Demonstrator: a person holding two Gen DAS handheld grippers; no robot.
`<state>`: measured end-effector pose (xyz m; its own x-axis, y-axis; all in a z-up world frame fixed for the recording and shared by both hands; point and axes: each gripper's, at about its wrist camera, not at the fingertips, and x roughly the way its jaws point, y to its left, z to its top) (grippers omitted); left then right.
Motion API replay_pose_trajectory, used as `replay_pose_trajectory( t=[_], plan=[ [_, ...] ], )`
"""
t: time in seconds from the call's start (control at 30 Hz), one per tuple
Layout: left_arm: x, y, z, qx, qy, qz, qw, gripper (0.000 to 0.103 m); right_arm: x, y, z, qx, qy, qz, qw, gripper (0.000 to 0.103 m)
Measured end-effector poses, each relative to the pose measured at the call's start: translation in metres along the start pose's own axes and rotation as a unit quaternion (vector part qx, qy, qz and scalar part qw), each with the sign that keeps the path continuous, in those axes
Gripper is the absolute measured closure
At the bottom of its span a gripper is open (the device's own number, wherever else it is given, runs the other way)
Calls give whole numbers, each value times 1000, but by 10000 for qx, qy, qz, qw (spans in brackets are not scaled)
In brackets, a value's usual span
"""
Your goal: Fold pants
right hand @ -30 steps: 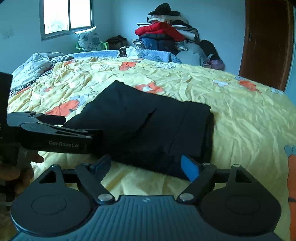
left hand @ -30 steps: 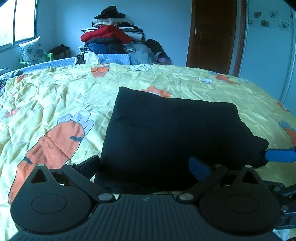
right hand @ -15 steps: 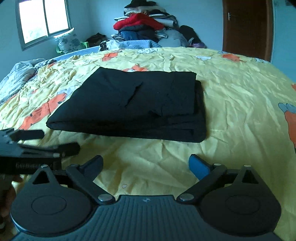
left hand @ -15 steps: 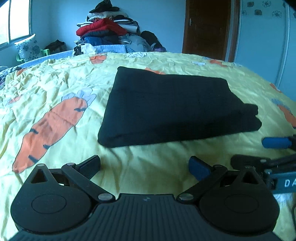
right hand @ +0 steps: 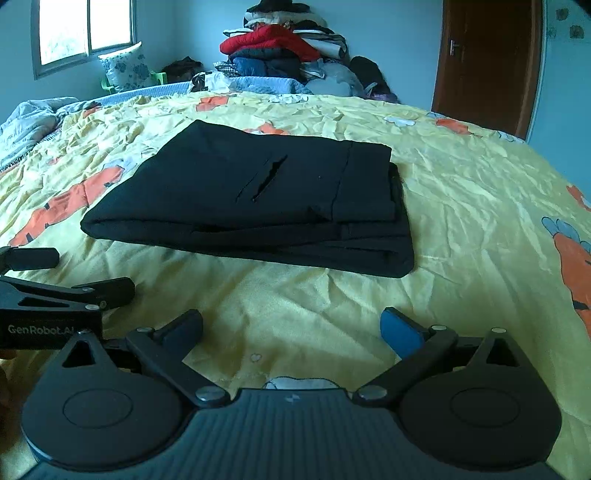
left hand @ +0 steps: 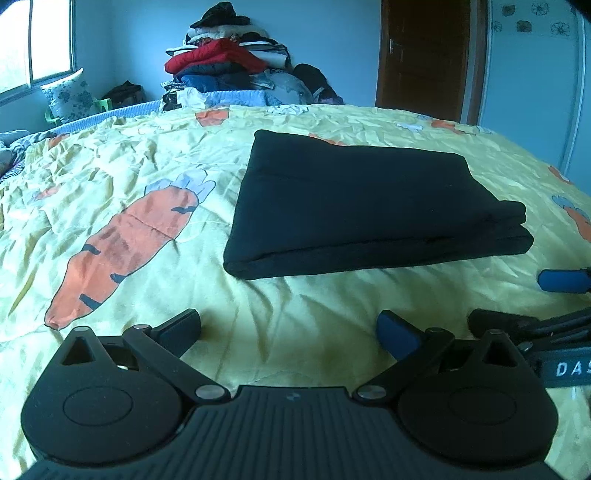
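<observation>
The black pants [left hand: 365,199] lie folded into a flat rectangle on the yellow carrot-print bedspread [left hand: 129,177]. They also show in the right wrist view [right hand: 258,199], with a pocket slit on top. My left gripper [left hand: 290,328] is open and empty, a short way in front of the pants' near edge. My right gripper [right hand: 291,328] is open and empty, also short of the pants. The right gripper's fingers [left hand: 561,280] show at the right edge of the left wrist view. The left gripper's fingers [right hand: 110,290] show at the left edge of the right wrist view.
A tall pile of clothes [left hand: 229,70] stands at the far end of the bed. A brown door [left hand: 424,55] is at the back right. A window [right hand: 85,33] and a pillow [right hand: 125,66] are at the back left. A crumpled blanket [right hand: 26,125] lies at the bed's left side.
Both grippers have drawn back from the folded pants toward the near edge of the bed. A second ago they were at the pants' front edge; now bare bedspread lies between.
</observation>
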<state>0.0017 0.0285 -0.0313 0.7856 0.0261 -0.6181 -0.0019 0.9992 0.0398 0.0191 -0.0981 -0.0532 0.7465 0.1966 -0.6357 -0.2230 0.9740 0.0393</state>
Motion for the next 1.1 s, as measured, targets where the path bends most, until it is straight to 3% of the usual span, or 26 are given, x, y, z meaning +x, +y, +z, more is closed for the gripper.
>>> replay_pose_trajectory(
  t=[0.23, 1.1],
  plan=[
    [1, 5, -1, -84, 19, -5, 10000, 0, -1, -15, -2, 105, -17, -44, 9999, 0],
    [1, 4, -1, -90, 23, 8, 10000, 0, 0, -15, -6, 71, -160, -99, 9998, 0]
  ],
)
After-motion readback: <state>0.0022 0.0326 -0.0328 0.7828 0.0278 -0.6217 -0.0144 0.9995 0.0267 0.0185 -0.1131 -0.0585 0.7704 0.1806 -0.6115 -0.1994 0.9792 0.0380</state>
